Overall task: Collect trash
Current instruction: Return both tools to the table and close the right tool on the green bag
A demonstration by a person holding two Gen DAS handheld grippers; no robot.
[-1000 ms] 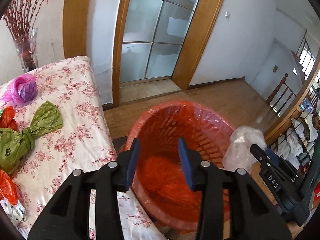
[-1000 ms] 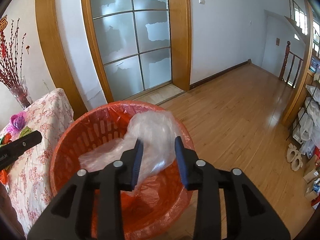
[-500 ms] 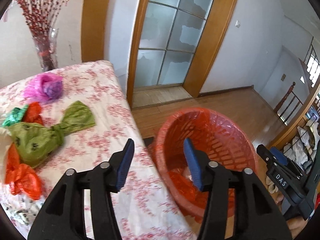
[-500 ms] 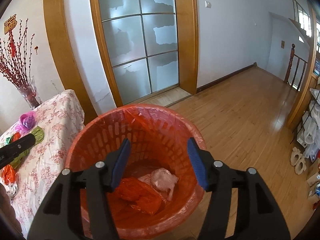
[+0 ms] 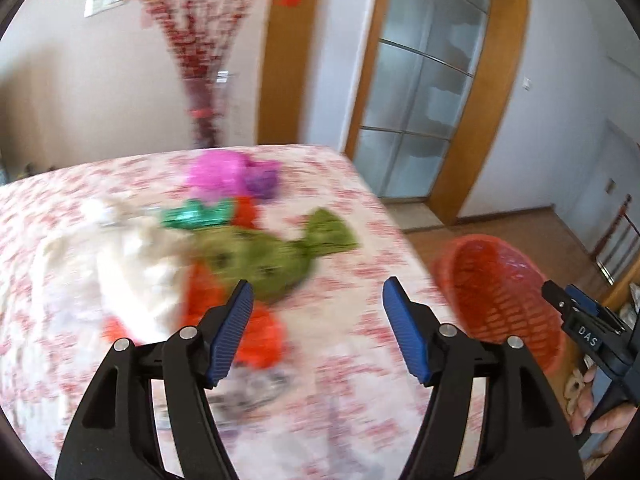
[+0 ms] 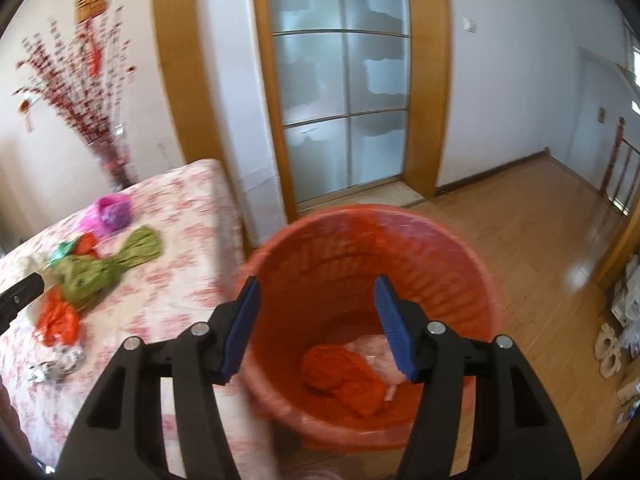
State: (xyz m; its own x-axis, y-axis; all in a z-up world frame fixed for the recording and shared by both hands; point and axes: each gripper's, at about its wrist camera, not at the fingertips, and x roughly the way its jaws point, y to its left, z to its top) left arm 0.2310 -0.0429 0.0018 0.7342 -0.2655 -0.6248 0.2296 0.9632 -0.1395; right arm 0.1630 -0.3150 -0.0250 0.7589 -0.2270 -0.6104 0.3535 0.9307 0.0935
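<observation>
Swinging over the table (image 5: 360, 420), the left gripper (image 5: 318, 334) has its jaws just opening, empty, ready for the green bag (image 5: 272, 262) at eleven o'clock. Right gripper (image 6: 316, 324) hangs released above the bin (image 6: 472, 264), dropped trash (image 6: 344, 376) inside. Only "DAS" is readable, on the right gripper's body.

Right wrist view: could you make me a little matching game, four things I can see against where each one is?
Things:
1. pink bag
2. green bag
3. crumpled clear plastic
4. vase of red twigs

Places:
A. inside the red basket
B. far end of the table, by the wall
C. on the floral cloth, nearer the vase than the green one
D. on the cloth, between a pink bag and an orange bag

Pairs: 1-C, 2-D, 3-A, 4-B
</observation>
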